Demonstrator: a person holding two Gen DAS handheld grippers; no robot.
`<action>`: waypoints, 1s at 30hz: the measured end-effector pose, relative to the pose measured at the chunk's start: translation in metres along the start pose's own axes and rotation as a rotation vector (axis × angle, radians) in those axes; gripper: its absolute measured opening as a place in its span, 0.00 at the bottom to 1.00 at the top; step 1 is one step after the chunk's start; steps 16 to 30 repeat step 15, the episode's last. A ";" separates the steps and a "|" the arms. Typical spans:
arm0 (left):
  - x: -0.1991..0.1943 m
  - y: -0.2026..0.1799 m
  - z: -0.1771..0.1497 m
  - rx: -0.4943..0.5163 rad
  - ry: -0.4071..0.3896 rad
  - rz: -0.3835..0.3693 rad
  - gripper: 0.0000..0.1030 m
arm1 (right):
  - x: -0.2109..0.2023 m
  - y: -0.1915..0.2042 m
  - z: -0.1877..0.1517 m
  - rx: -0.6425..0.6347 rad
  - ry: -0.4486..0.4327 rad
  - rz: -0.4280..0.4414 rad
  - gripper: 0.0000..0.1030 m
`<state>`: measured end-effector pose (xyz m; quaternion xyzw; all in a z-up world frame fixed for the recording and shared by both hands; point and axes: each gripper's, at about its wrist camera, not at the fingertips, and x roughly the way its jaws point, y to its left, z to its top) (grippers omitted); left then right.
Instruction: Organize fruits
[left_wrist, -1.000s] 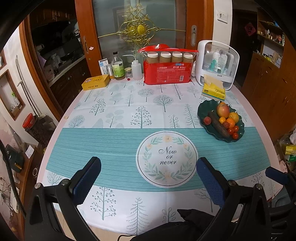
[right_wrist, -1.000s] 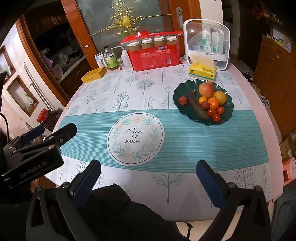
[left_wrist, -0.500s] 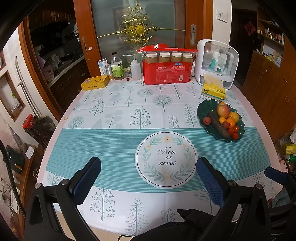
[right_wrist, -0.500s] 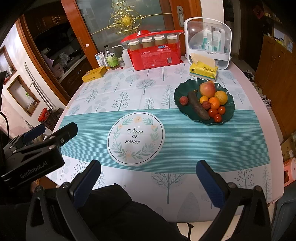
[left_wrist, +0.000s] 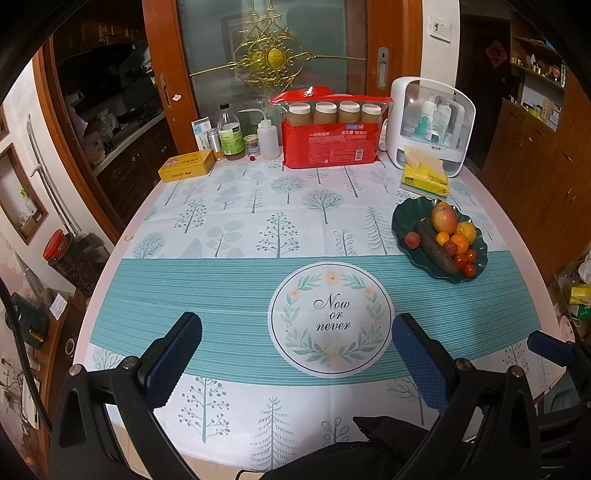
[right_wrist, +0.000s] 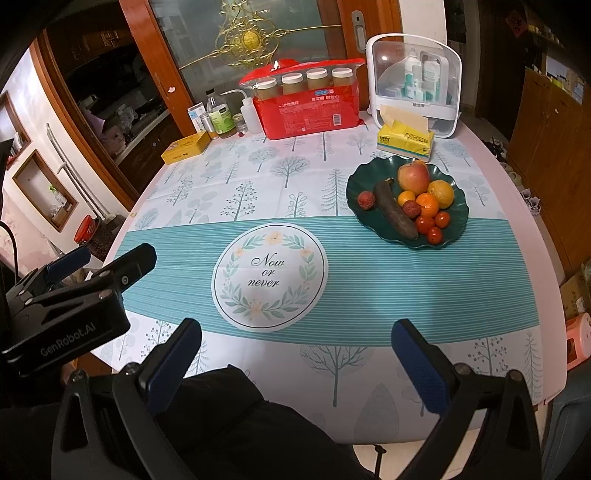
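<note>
Nothing on table (left_wrist: 177, 229) has shifted; right gripper (right_wrist: 295, 354) edged slightly forward. Both grippers, left (left_wrist: 295, 350) too, hold jaws spread, empty. Cloth reads "Now or never". Plate (right_wrist: 452, 221) at right holds one apple (right_wrist: 413, 177), three tomatoes (right_wrist: 433, 225). Left gripper body reads "GenRobot.AI".

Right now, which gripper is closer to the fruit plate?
Right, I think. The plate sits toward the table's right side, ahead of the open right gripper; the open left gripper is farther over to the left.
</note>
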<state>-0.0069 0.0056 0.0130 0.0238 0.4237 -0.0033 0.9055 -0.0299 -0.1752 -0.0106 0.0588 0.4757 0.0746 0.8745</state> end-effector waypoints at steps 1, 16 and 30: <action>0.000 0.000 0.000 0.000 0.000 0.001 0.99 | 0.000 0.000 0.000 0.000 0.001 0.001 1.00; 0.001 -0.003 0.000 0.000 0.003 0.004 0.99 | 0.002 -0.001 0.000 0.000 0.004 0.001 1.00; 0.001 -0.003 0.000 0.000 0.003 0.004 0.99 | 0.002 -0.001 0.000 0.000 0.004 0.001 1.00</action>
